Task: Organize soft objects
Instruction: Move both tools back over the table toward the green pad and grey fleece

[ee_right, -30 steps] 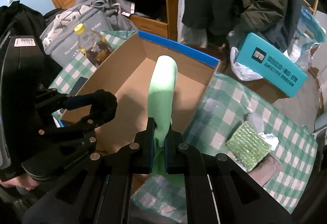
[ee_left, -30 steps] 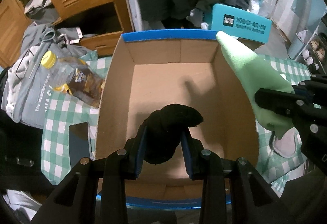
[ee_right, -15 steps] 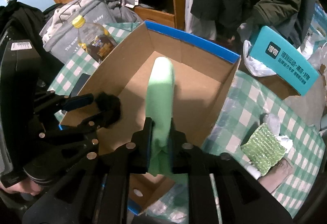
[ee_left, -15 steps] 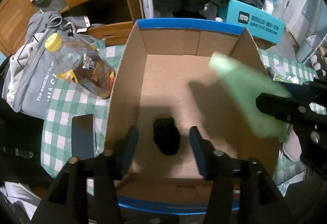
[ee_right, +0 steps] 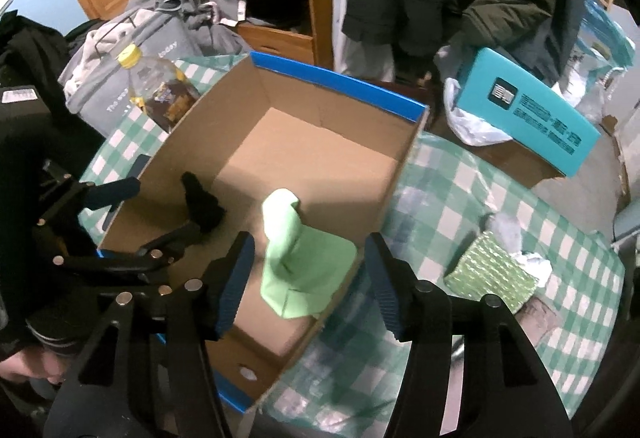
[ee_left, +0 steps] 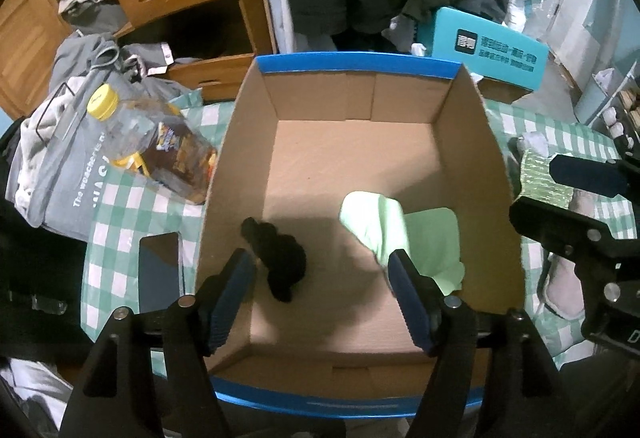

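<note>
An open cardboard box (ee_left: 352, 174) with blue rims stands on the green checked table; it also shows in the right wrist view (ee_right: 320, 154). Inside lie a black soft object (ee_left: 282, 262) at the near left and a light green cloth (ee_left: 404, 234) at the near right. Both show in the right wrist view, the black object (ee_right: 202, 204) and the green cloth (ee_right: 300, 262). My left gripper (ee_left: 322, 294) is open and empty above the box's near side. My right gripper (ee_right: 308, 278) is open and empty above the box's right wall and the green cloth.
A bottle with a yellow cap (ee_left: 156, 142) lies left of the box beside grey clothes (ee_left: 60, 158). A green scrubbing sponge (ee_right: 490, 280) lies on the table (ee_right: 460, 198) right of the box. A teal carton (ee_right: 528, 110) sits behind. A dark phone (ee_left: 158, 270) lies at the box's left.
My left gripper opened and dropped the black object into the box. My right gripper opened and the green cloth fell into the box. Both grippers rose slightly.
</note>
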Demonstrator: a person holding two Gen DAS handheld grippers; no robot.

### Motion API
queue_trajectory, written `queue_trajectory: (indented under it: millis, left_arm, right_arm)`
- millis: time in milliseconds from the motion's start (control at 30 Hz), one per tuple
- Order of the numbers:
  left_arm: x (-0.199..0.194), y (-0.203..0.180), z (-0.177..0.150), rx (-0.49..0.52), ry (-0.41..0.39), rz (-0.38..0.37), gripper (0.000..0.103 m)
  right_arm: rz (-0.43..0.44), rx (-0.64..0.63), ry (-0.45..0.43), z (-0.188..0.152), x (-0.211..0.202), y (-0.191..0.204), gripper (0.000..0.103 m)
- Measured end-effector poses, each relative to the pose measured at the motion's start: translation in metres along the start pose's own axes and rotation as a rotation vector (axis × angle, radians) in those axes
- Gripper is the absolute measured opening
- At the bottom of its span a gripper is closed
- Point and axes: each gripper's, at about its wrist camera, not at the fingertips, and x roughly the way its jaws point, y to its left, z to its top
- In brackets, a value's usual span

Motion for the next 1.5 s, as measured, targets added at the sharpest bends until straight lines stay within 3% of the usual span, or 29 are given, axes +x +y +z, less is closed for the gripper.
queue_trajectory:
  millis: [700, 1267, 1500]
  left_arm:
    - [-0.015, -0.093, 0.009, 0.163, -0.035, -0.067, 0.073]
    - [0.007, -0.181, 0.010, 0.290, 0.031, -0.130, 0.074]
    - [0.017, -0.205, 0.008, 0.331, 0.056, -0.131, 0.074]
  right_arm:
    - [-0.112, 0.193, -0.004, -0.062, -0.036, -0.097, 0.058]
    - [-0.186, 0.405, 0.042, -0.131, -0.046, -0.188, 0.058]
    - [-0.169, 0.462, 0.074, -0.149, -0.036, -0.208, 0.058]
